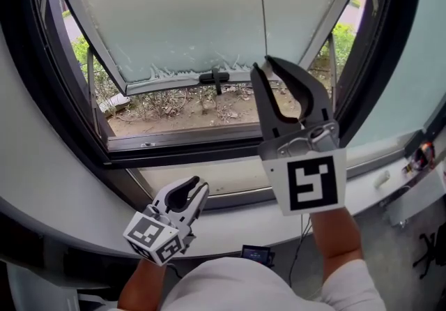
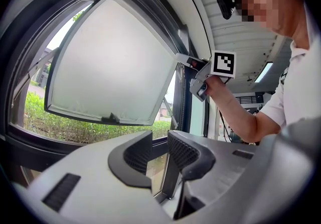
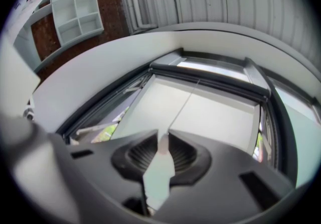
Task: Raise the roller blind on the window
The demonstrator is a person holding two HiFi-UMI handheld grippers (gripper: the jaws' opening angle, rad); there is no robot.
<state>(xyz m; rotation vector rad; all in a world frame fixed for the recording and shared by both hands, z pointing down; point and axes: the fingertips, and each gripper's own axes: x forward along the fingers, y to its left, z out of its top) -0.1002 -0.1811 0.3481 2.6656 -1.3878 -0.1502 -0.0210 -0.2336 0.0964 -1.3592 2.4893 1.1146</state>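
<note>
Right gripper: fingers closed together at the tips on the thin pull cord; the right gripper view shows the cord running in between the pads.

Left gripper: fingers apart with nothing between them; held low and near, over the windowsill, well apart from the cord.

Roller blind: its cloth and roll cannot be singled out in any view. The cord climbs from the right fingers in front of the pale pane of the outward-tilted sash and leaves the head view at the top; the roll is judged to sit above.

Hazards, as judged:
- the cord is very thin and only the fingertips hold it; a sharp or slanting pull could draw it out through the pads, and the blind would not move;
- a pull away from the cord's own line could drag it against the window frame or jam the mechanism above;
- if the blind is sprung, losing the cord mid-travel could let it run up or drop unchecked;
- the sash handle lies just left of the right fingers; a sideways swing could strike it, or the sash;
- the left gripper is not placed to take the cord over if the right one slips.

Writing: none legible; the square markers on the grippers carry patterns only; the screen of the small dark device under the sill is too small to read.
</note>
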